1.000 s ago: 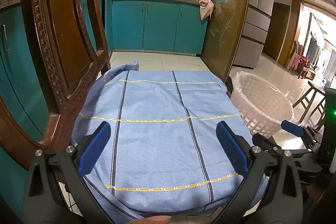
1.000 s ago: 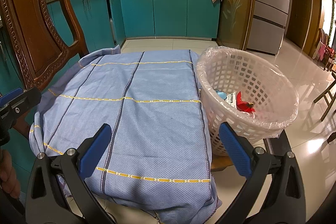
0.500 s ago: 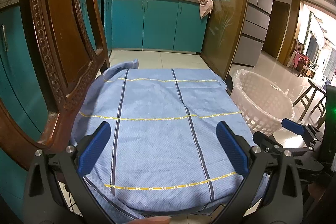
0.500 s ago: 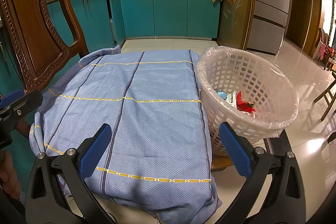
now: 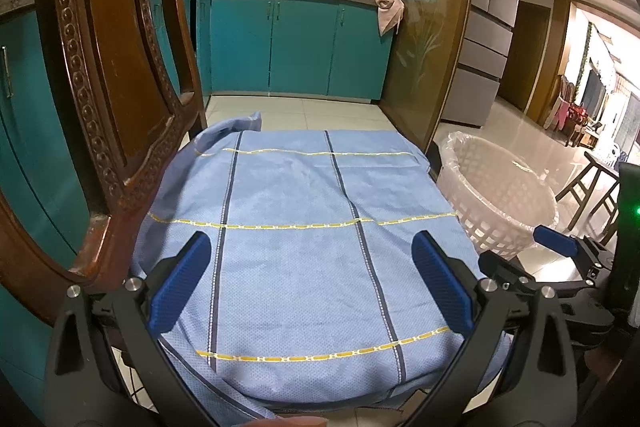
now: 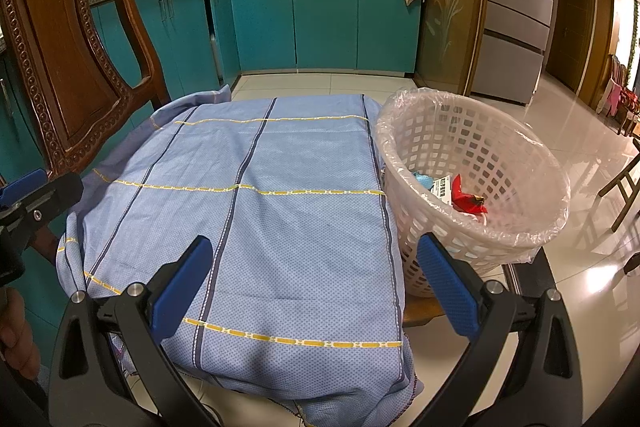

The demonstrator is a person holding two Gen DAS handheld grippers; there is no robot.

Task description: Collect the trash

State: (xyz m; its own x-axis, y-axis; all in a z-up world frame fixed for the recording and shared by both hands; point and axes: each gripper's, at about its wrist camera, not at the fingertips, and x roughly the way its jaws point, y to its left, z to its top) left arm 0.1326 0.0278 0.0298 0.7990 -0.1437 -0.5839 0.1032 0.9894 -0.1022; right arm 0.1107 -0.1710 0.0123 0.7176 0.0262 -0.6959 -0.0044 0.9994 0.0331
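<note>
A white lattice basket [image 6: 512, 227] lined with a clear bag stands at the right edge of a surface draped in a blue checked cloth [image 6: 280, 219]. Inside it lie a red wrapper [image 6: 466, 201], a white printed packet [image 6: 444, 189] and a pale blue scrap [image 6: 424, 179]. My right gripper [image 6: 316, 281] hovers open above the cloth's near edge, holding nothing. My left gripper [image 5: 310, 281] is open too, over the cloth [image 5: 304, 251], with the basket [image 5: 496, 203] to its right. No loose trash shows on the cloth.
A carved wooden chair back [image 5: 108, 75] rises close on the left. Teal kitchen cabinets [image 6: 324, 23] line the far wall, a fridge [image 6: 520, 3] stands at the right. A wooden stool [image 5: 588, 183] is beyond the basket on glossy floor tiles. The other gripper's blue fingertip [image 5: 554, 246] shows at right.
Both grippers stay open and nearly still. The left wrist view has shifted very slightly; nothing on the cloth or in the basket has moved.
</note>
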